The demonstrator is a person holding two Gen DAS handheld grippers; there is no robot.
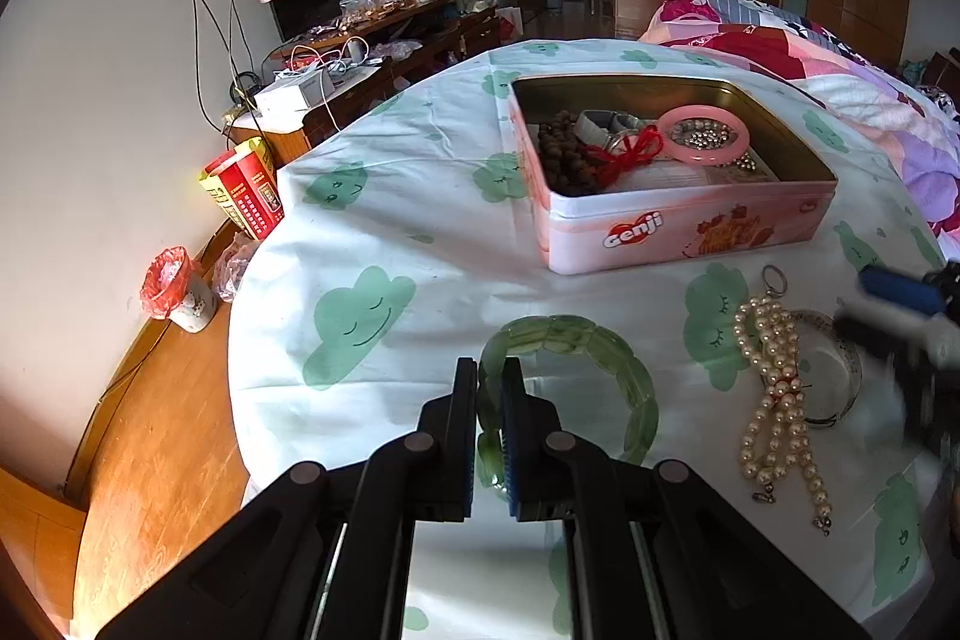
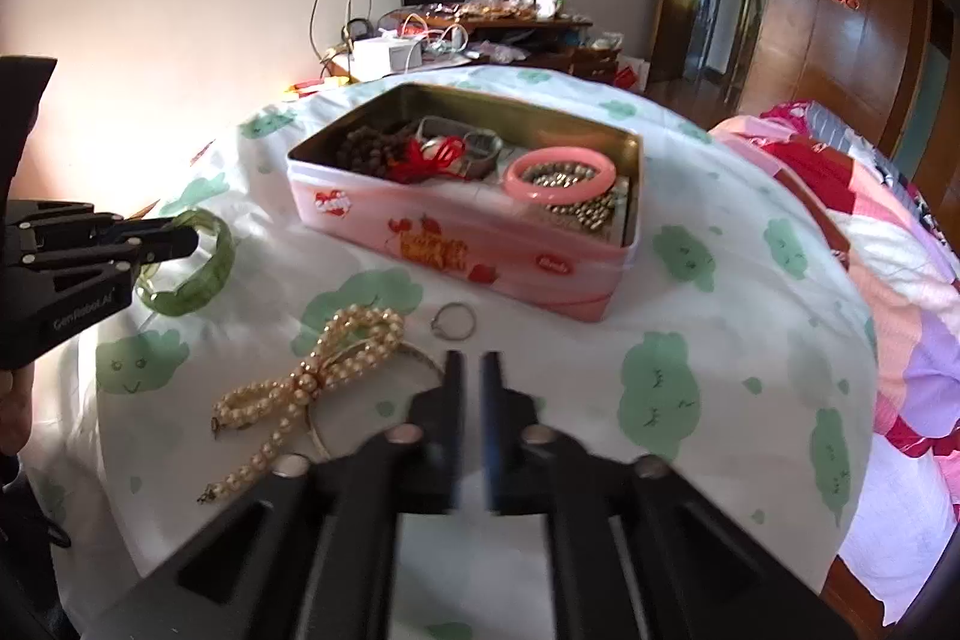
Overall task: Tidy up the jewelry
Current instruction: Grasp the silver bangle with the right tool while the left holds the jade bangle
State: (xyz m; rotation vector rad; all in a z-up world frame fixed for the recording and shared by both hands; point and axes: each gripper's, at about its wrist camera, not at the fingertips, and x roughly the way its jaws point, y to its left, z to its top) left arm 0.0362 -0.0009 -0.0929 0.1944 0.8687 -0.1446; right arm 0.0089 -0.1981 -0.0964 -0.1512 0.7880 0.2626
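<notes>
Cloud-printed cloth covers the surface (image 1: pixel 372 232), with a quilted bed at the right of both views. Left gripper (image 1: pixel 492 376) is clamped on the rim of a green stone bangle (image 1: pixel 624 370) at lower centre of its own view. That bangle looks stiff, smooth and chip-prone, so a grip across one flat segment seems safest. Right gripper (image 2: pixel 473 370) stands slightly apart with nothing between its jaws, just beside a limp pearl necklace (image 2: pixel 312 376) lying over a thin metal bangle (image 1: pixel 840 370). A key ring (image 2: pixel 453 321) sits between them and the open Genji tin (image 2: pixel 456 244), already partly full.
</notes>
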